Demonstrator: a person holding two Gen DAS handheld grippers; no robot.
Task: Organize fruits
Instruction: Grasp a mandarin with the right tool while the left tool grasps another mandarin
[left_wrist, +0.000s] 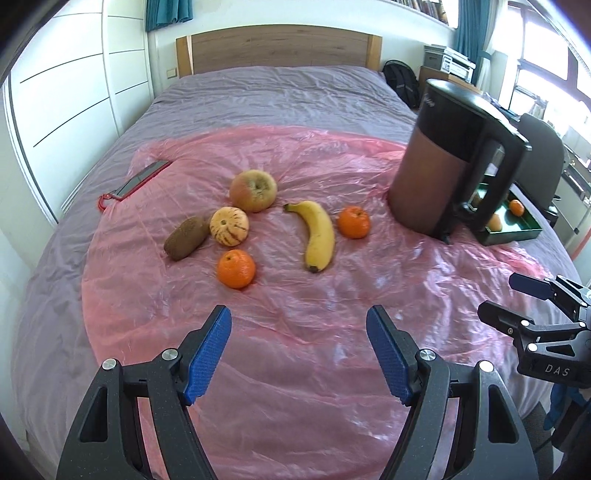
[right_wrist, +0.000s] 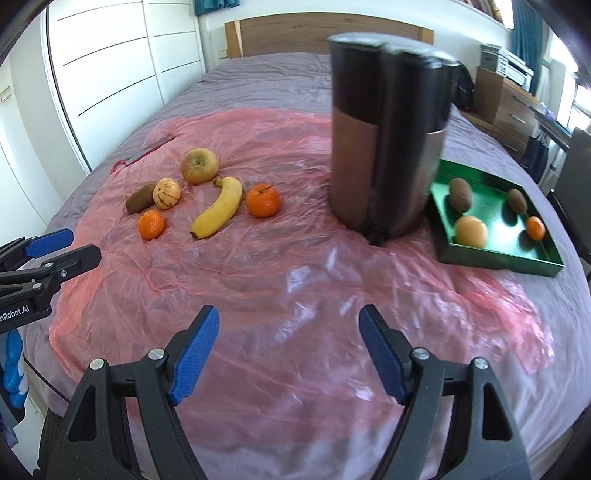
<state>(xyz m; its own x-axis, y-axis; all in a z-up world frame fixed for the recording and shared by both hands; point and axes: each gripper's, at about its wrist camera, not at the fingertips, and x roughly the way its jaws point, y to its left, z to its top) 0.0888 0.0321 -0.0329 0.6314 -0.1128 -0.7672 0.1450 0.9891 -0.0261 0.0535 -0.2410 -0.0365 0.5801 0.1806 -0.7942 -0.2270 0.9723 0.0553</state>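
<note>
Blue-padded jaws of the left gripper (left_wrist: 299, 325) stood apart over bare pink plastic sheet (left_wrist: 295, 369), nothing between them. The right gripper (right_wrist: 289, 325) likewise stood open and empty at the bottom centre of its own view. Above the left jaws, at mid-frame left, lay six loose fruits: a mandarin (left_wrist: 236, 268), a kiwi (left_wrist: 187, 238) touching a striped pepino melon (left_wrist: 229, 226), an apple (left_wrist: 253, 190), a banana (left_wrist: 317, 236) and a second mandarin (left_wrist: 354, 222). An electric kettle (right_wrist: 388, 147) stood upright at centre right. Just beside it, at the right edge of the right wrist view, a green tray (right_wrist: 498, 258) held two kiwis, a pale orange fruit and a small mandarin. A phone (left_wrist: 142, 178) lay at upper left.
</note>
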